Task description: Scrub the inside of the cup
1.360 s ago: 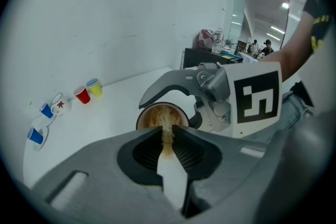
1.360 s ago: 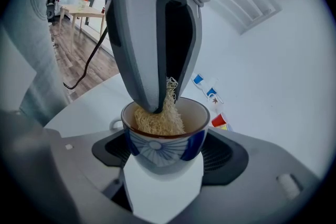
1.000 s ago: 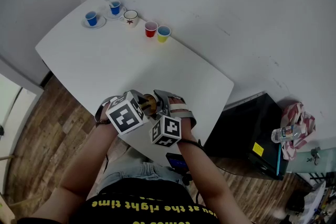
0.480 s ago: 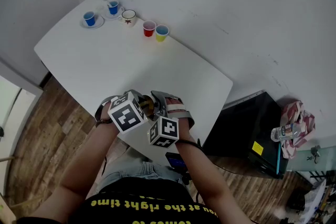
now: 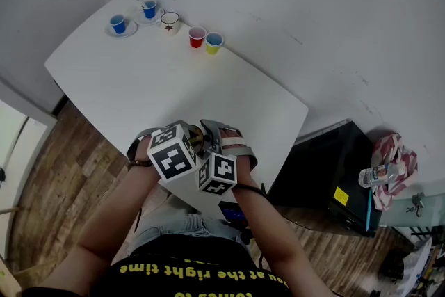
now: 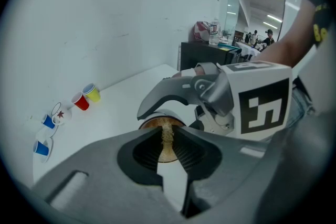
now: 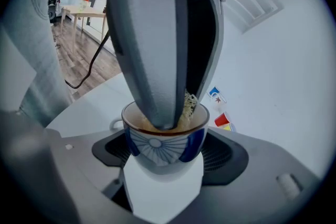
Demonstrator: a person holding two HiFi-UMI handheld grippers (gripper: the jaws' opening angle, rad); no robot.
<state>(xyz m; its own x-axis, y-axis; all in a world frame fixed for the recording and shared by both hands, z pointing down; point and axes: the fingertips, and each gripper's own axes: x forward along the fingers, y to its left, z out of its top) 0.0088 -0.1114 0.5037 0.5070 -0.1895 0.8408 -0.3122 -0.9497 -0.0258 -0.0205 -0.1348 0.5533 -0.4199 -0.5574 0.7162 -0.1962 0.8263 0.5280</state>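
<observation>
A white cup with a blue fan pattern point(image 7: 164, 140) and a brown-stained inside sits between the jaws of my right gripper point(image 7: 165, 150), which is shut on its sides. From above, my left gripper point(image 6: 167, 136) reaches down into the cup, shut on a thin tan fibrous scrubber point(image 6: 167, 140). Scrubber fibres point(image 7: 190, 104) poke out beside the left gripper's fingers point(image 7: 157, 60) at the cup's rim. In the head view both grippers meet over the cup point(image 5: 197, 140) near the front edge of the white table point(image 5: 139, 80).
At the table's far end stand two blue cups on saucers point(image 5: 119, 24) point(image 5: 149, 9), a white cup point(image 5: 169, 21), a red cup point(image 5: 197, 36) and a yellow cup point(image 5: 214, 43). A black cabinet point(image 5: 334, 177) stands to the right of the table.
The left gripper's marker cube has shifted slightly right and down in the head view. The right gripper and the cup have stayed put.
</observation>
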